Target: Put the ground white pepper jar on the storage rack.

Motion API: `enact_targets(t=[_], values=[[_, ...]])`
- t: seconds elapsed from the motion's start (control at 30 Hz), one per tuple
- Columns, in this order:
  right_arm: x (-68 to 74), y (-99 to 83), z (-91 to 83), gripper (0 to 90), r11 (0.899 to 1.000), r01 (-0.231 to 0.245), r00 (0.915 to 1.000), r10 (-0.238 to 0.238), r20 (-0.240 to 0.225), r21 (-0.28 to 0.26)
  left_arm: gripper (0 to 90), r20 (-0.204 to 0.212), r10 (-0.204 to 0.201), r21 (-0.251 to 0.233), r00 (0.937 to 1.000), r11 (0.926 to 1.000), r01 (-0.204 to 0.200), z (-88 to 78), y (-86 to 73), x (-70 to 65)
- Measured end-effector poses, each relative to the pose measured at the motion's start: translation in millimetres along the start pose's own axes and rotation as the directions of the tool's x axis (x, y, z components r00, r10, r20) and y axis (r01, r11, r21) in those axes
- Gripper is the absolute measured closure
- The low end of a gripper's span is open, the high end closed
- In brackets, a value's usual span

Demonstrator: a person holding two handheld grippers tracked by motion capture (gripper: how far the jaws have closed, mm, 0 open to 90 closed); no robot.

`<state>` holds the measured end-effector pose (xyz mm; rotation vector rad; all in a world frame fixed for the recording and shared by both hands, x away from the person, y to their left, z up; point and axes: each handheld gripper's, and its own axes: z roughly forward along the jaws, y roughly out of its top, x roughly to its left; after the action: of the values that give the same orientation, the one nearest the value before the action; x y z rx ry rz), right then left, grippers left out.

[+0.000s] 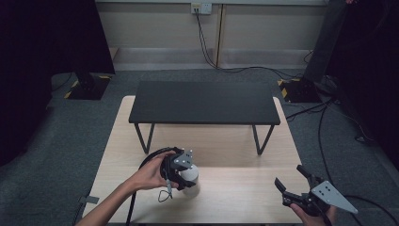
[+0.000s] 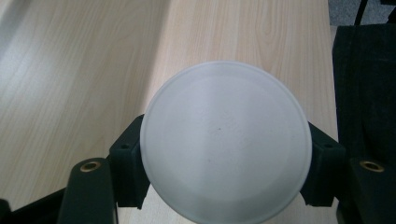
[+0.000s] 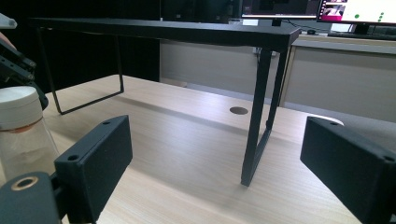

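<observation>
A pale wooden table (image 1: 244,188) fills the middle of the high view, with grey carpet around it. A low black shelf (image 1: 203,102) on thin metal legs stands across the far half of the table.

Near the front left of the table, the person's left hand (image 1: 149,173) holds the left gripper (image 1: 182,173), which points down over a white-lidded jar (image 1: 190,179). The jar stands upright on the table, in front of the shelf and well apart from it. In the left gripper view, the round white lid (image 2: 225,142) is seen from directly above, with one black jaw pressed against each side of it. The gripper is clamped on the jar at the lid.

At the front right corner of the table, the right gripper (image 1: 292,181) is held low in the person's right hand (image 1: 314,214). Its jaws stand wide apart with nothing between them, and they point toward the shelf. A grey three-cornered plate (image 1: 335,197) sits on top of it.

In the right gripper view, the two black jaws frame one shelf leg (image 3: 261,116) standing on the wood. The jar (image 3: 21,133) appears at the left edge, its body clear and its lid white, with the left gripper (image 3: 18,65) over its top. Monitors (image 3: 357,10) glow on a desk in the background. A wall socket (image 1: 201,7) with a black cable sits on the far wall in the high view.
</observation>
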<state>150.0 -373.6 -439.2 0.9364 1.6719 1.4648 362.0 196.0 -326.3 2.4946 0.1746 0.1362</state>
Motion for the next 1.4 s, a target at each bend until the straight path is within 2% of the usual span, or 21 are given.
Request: enact_targets(t=[0.07,0.17,0.23,0.4,0.5,0.6,0.67,0.7,0.77,0.8,0.9,1.03,1.13,1.17,1.27,1.4], values=[[0.1,0.1,0.1,8.9,1.0,0.002,1.0,-0.002,-0.002,-0.001,32.7,0.008,-0.005,0.013,1.0,0.9999,0.005,-2.0,2.8,0.7],[-0.2,0.4,0.3,9.0,1.0,0.0,1.0,0.0,-0.006,0.001,32.7,0.01,-0.012,0.002,0.9999,0.9999,0.012,-9.0,4.4,2.7],[-0.2,0.6,0.4,9.1,1.0,0.001,1.0,-0.001,-0.007,0.001,32.8,-0.01,-0.004,0.013,0.9999,0.9999,0.004,-17.0,9.9,0.8],[-0.8,0.6,1.0,9.7,1.0,0.003,0.9999,-0.003,-0.012,0.003,32.8,-0.05,-0.039,-0.021,0.998,0.9991,0.038,-44.8,16.8,-0.7],[-0.9,0.7,1.3,9.7,1.0,0.002,0.9999,-0.002,-0.015,0.005,32.8,-0.08,-0.073,-0.049,0.9941,0.9964,0.069,-65.5,21.2,-1.8],[-1.6,0.6,1.3,9.7,1.0,0.002,0.9999,-0.002,-0.014,0.003,32.8,-0.117,-0.088,-0.064,0.9893,0.9947,0.081,-85.0,26.4,-5.0],[-1.7,0.5,0.7,9.7,1.0,-0.002,0.9999,0.002,-0.011,0.002,32.8,-0.13,-0.118,-0.087,0.9844,0.9904,0.108,-102.1,27.0,-3.6],[-1.7,0.5,0.5,9.7,1.0,-0.002,0.9999,0.002,-0.01,0.001,32.8,-0.139,-0.145,-0.095,0.9796,0.9867,0.132,-115.3,28.5,-2.8],[-1.6,0.5,0.6,9.7,1.0,-0.002,1.0,0.002,-0.01,0.001,32.8,-0.143,-0.153,-0.1,0.9777,0.9851,0.14,-118.7,28.4,-3.1],[-1.7,0.4,1.0,9.7,1.0,-0.001,0.9999,0.001,-0.011,0.001,32.8,-0.156,-0.159,-0.103,0.9749,0.9842,0.144,-130.7,30.3,-3.4],[-1.5,0.5,1.7,9.7,1.0,0.0,0.9999,0.0,-0.013,0.005,32.8,-0.184,-0.168,-0.089,0.9685,0.9841,0.154,-149.6,38.4,-4.6],[-1.3,0.5,1.9,9.6,1.0,-0.001,0.9999,0.001,-0.01,0.004,32.9,-0.203,-0.196,-0.09,0.9594,0.9794,0.181,-174.1,48.6,-1.7],[-1.6,0.2,1.8,9.7,1.0,-0.005,1.0,0.005,-0.008,0.004,32.8,-0.221,-0.2,-0.093,0.9546,0.9785,0.184,-192.3,58.2,-0.7],[-1.9,0.2,1.9,9.6,1.0,-0.006,0.9999,0.006,-0.008,0.004,32.9,-0.225,-0.221,-0.108,0.9489,0.9736,0.201,-200.9,61.2,0.7],[-2.2,0.4,1.6,9.7,1.0,-0.006,1.0,0.006,-0.005,0.004,32.8,-0.24,-0.237,-0.123,0.9415,0.9694,0.213,-221.1,71.8,4.0],[-2.8,0.0,0.4,9.7,1.0,-0.012,0.9999,0.012,0.0,0.0,32.9,-0.268,-0.277,-0.153,0.9228,0.958,0.243,-242.4,81.9,9.6]])
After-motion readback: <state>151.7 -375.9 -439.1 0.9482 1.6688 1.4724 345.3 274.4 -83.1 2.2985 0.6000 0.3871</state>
